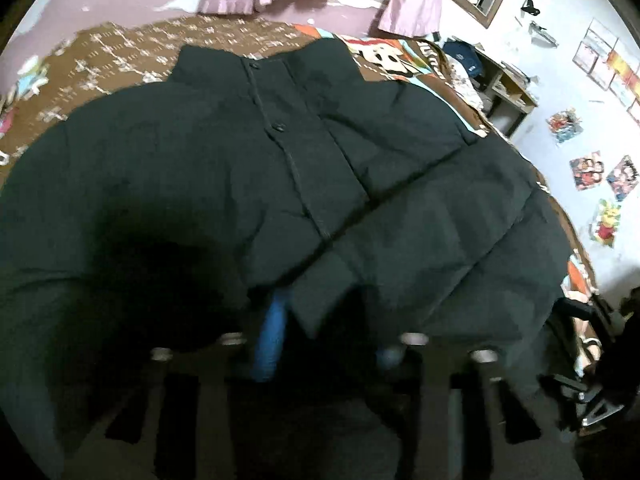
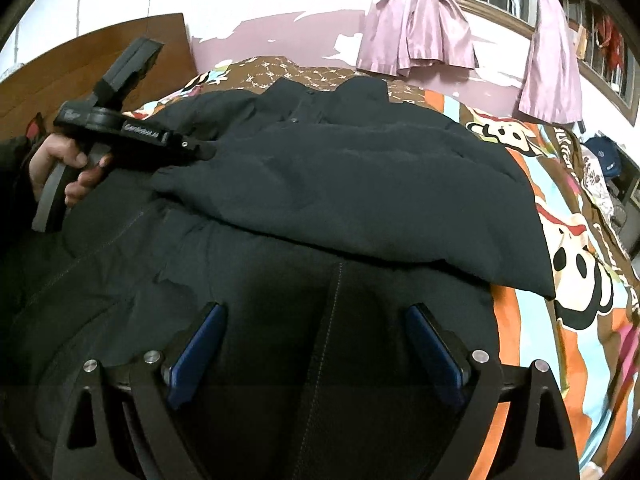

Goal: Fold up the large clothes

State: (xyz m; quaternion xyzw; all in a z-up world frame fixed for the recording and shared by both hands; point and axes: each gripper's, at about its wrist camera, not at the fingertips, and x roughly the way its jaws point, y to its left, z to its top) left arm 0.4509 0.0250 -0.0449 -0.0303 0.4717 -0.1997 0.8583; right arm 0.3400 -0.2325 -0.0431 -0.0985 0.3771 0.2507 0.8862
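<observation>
Jacket (image 1: 280,168), black and puffy, lies spread over the bed (image 2: 568,280), one sleeve folded across its front. Left gripper (image 1: 320,320) pinches a fold of jacket fabric at the near edge. Right gripper (image 2: 312,344) hangs wide open just above the jacket's near part, holding nothing.

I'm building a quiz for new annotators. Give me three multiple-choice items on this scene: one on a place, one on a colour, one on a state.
1. The jacket lies on: A) a cartoon-print bed cover; B) a bare floor; C) a chair.
2. The curtains are: A) green; B) lilac-pink; C) yellow.
3. The right gripper is: A) shut on a curtain; B) shut on a sleeve; C) open.

1 A: the print shows around the jacket.
2 B: both drapes are lilac-pink.
3 C: its blue pads stand wide apart above the jacket.
</observation>
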